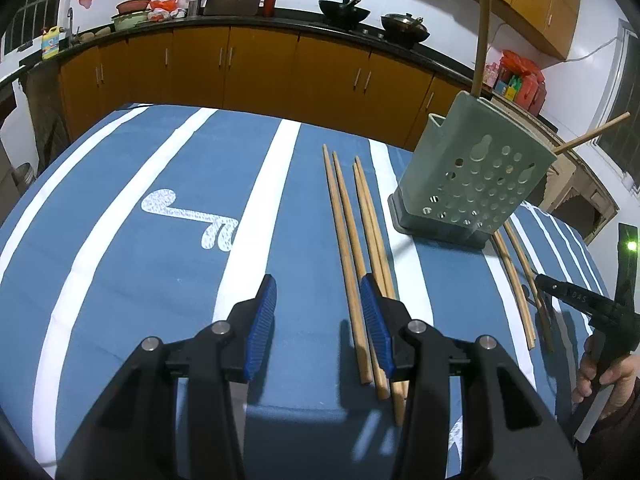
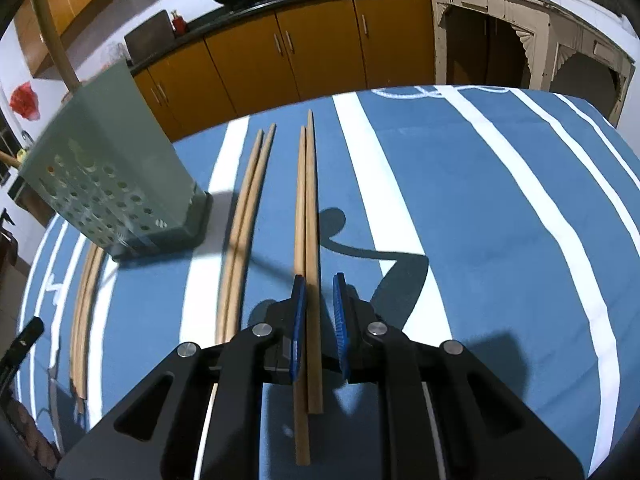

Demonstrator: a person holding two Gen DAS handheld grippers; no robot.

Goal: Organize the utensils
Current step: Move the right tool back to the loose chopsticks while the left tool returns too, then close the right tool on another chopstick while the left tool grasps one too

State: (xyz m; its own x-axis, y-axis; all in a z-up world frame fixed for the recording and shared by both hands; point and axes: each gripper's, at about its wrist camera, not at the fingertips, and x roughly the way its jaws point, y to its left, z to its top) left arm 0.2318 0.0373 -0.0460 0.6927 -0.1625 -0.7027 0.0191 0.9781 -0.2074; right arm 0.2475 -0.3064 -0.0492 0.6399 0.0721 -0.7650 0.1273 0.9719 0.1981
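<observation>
My left gripper (image 1: 318, 280) hangs open over the blue striped cloth with nothing between its pads. Its right finger covers one of two chopstick pairs (image 1: 348, 240) lying lengthwise beside each other. A grey-green perforated holder (image 1: 468, 184) stands to the right with two chopsticks (image 1: 482, 28) leaning out of it. In the right wrist view my right gripper (image 2: 319, 280) is shut narrowly on a chopstick pair (image 2: 308, 200) that runs between its blue pads; the pair's far tips lie on the cloth. A second pair (image 2: 240, 240) lies just left of it, beside the holder (image 2: 108, 176).
The right gripper (image 1: 560, 292) and the hand (image 1: 600, 372) holding it show at the right edge of the left wrist view. Orange kitchen cabinets (image 1: 260, 68) with woks and bowls on top run behind the table. The cloth (image 2: 500, 220) is bare right of the held pair.
</observation>
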